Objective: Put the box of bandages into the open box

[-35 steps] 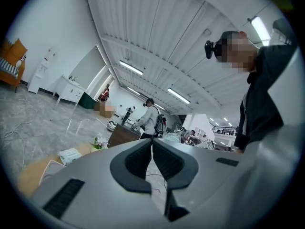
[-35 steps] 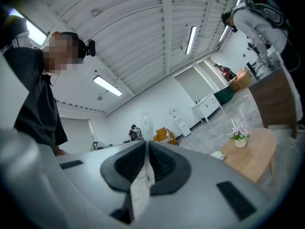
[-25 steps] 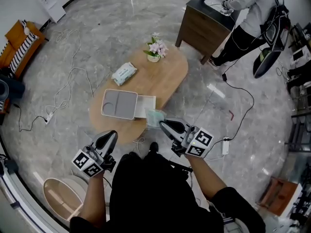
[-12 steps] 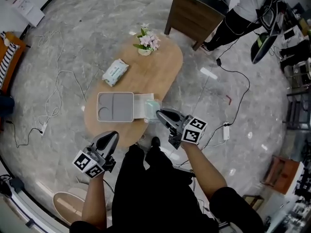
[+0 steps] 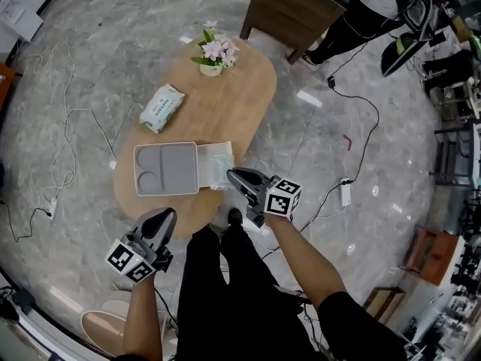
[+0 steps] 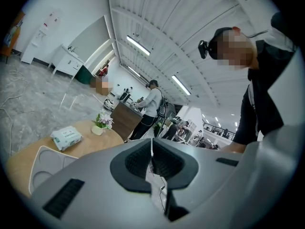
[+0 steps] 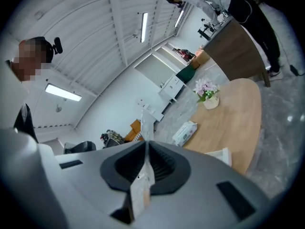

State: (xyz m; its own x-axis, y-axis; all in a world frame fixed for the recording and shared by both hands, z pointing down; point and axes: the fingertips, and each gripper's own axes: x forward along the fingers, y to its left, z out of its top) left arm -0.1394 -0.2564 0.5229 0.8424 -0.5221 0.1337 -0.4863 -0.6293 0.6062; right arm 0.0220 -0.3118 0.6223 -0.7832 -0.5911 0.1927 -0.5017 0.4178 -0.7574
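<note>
An open box lies on the oval wooden table (image 5: pixel 240 104): its grey lid (image 5: pixel 165 169) is flipped to the left and its white base (image 5: pixel 216 156) holds something pale green (image 5: pixel 219 173). My right gripper (image 5: pixel 232 174) is at the base's near right corner. In the right gripper view its jaws (image 7: pixel 145 156) are shut on a thin pale flat strip (image 7: pixel 141 187) that sticks out beyond the pads. My left gripper (image 5: pixel 167 216) hangs off the table's near edge. Its jaws (image 6: pixel 152 151) are shut with nothing between them.
A pack of wipes (image 5: pixel 161 107) and a small flower pot (image 5: pixel 213 57) sit on the far half of the table. A dark wooden cabinet (image 5: pixel 293 6) and a standing person (image 5: pixel 361 13) are beyond it. Cables (image 5: pixel 68 126) trail over the marble floor. A round basket (image 5: pixel 105 329) stands beside my left leg.
Both grippers have sunk lower. The right one has rolled and stays by the open box's near corner. The table has slid left in the head view.
</note>
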